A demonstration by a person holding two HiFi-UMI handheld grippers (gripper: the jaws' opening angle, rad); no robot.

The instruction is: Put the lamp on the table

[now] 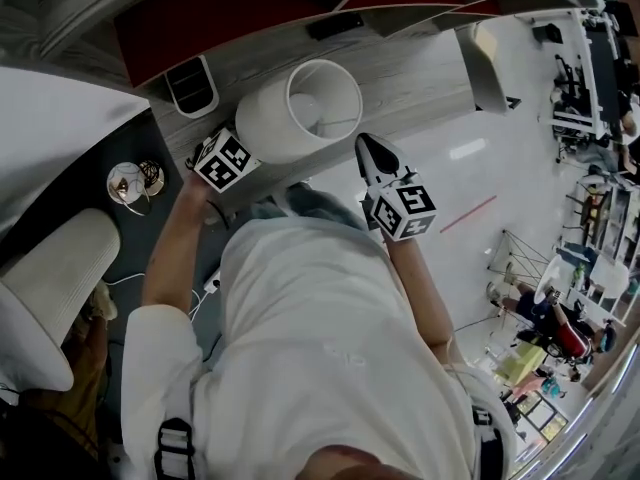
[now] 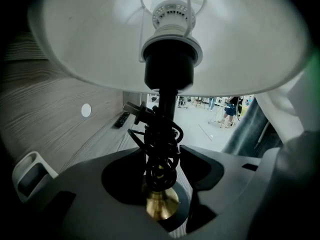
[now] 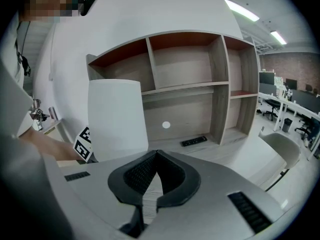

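Note:
The lamp stands on the grey wooden table (image 1: 420, 78), its white drum shade (image 1: 290, 118) seen from above. In the left gripper view the shade (image 2: 100, 44) fills the top, with the black socket and stem below it. A black cord (image 2: 160, 149) is wound round the stem above a brass foot (image 2: 162, 204). My left gripper (image 2: 161, 171) is open, one jaw on each side of the stem and not pressing on it. My right gripper (image 1: 372, 153) hangs to the right of the shade (image 3: 117, 119), off the table's near edge. It is shut (image 3: 156, 154) with nothing in it.
A black remote (image 3: 193, 141) lies on the table by the shelf unit (image 3: 190, 84). A white holder (image 1: 191, 85) sits left of the lamp. A white chair (image 1: 50, 298) and a small round ornament (image 1: 133, 183) are at my left. Desks and people show far right.

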